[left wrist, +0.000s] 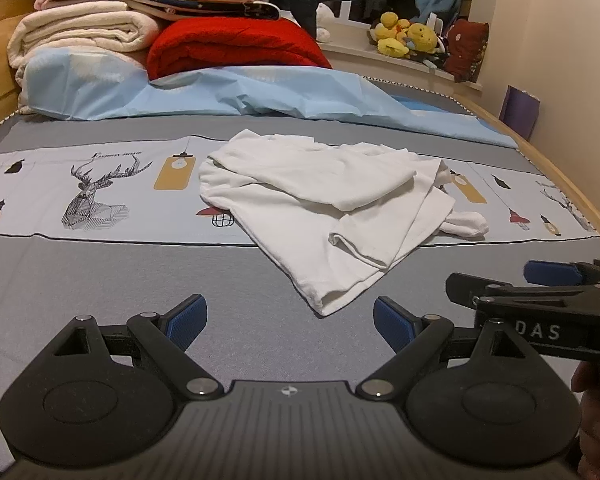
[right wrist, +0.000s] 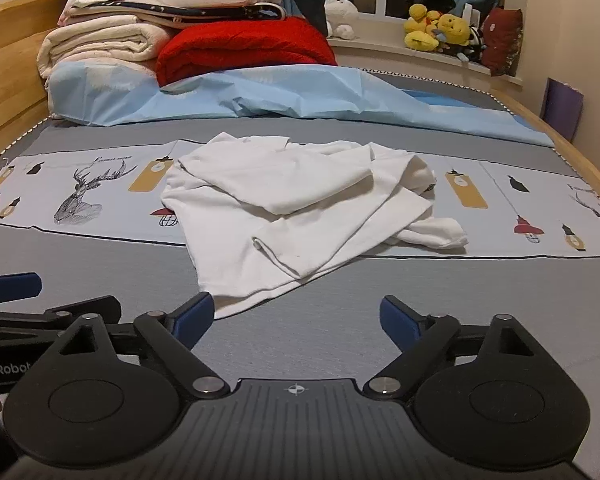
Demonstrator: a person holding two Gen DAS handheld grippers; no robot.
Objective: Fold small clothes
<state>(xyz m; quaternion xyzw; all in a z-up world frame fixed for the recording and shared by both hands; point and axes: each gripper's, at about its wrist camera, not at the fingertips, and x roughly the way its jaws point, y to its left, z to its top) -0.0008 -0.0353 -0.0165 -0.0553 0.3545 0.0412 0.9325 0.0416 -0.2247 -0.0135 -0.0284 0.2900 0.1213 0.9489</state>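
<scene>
- Only the left wrist view shows a hand [left wrist: 598,420] at its right edge, behind the right claw [left wrist: 556,280]
- The left claw [left wrist: 290,322] and right claw [right wrist: 296,320] both point down at the bed [right wrist: 340,332], jaws apart and empty
- A crumpled white garment [right wrist: 296,208] lies mid-bed, its near corner just ahead of both claws; bare sheet lies either side

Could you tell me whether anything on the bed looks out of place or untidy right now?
Yes: the white garment lies crumpled in the middle of the bed, layers bunched and overlapping, one sleeve end sticking out to the right. Behind it the light blue sheet is rumpled. Both grippers are open and clear of the cloth.
</scene>
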